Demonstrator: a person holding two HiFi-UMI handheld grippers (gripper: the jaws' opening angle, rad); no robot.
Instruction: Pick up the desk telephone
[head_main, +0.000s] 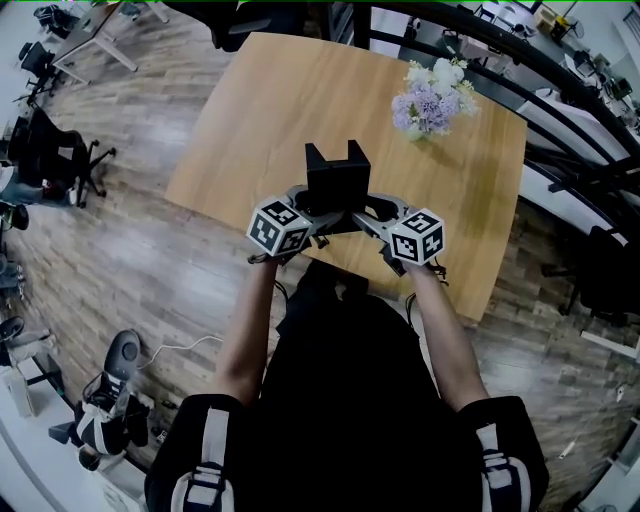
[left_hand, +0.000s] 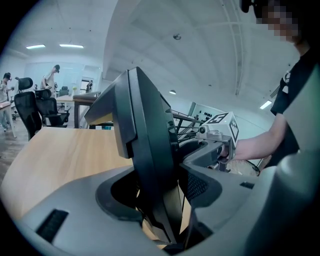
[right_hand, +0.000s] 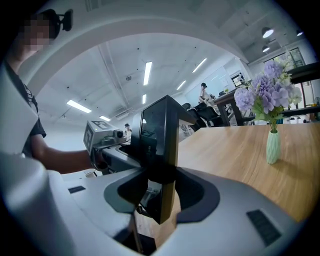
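The black desk telephone (head_main: 337, 175) hangs in the air above the near edge of the wooden table (head_main: 290, 100), held from both sides. My left gripper (head_main: 316, 207) is shut on the phone's left edge, and my right gripper (head_main: 364, 209) on its right edge. In the left gripper view the telephone (left_hand: 145, 145) stands upright, wedged between the jaws of my left gripper (left_hand: 161, 200), with the right gripper's marker cube (left_hand: 226, 127) beyond it. In the right gripper view the phone (right_hand: 160, 145) sits clamped in my right gripper (right_hand: 161, 192).
A pale green vase of purple flowers (head_main: 430, 100) stands on the table's far right part, and shows again as a vase (right_hand: 272, 146) in the right gripper view. Office chairs (head_main: 55, 160) stand on the wood floor at left. Dark railings (head_main: 560, 90) run along the right.
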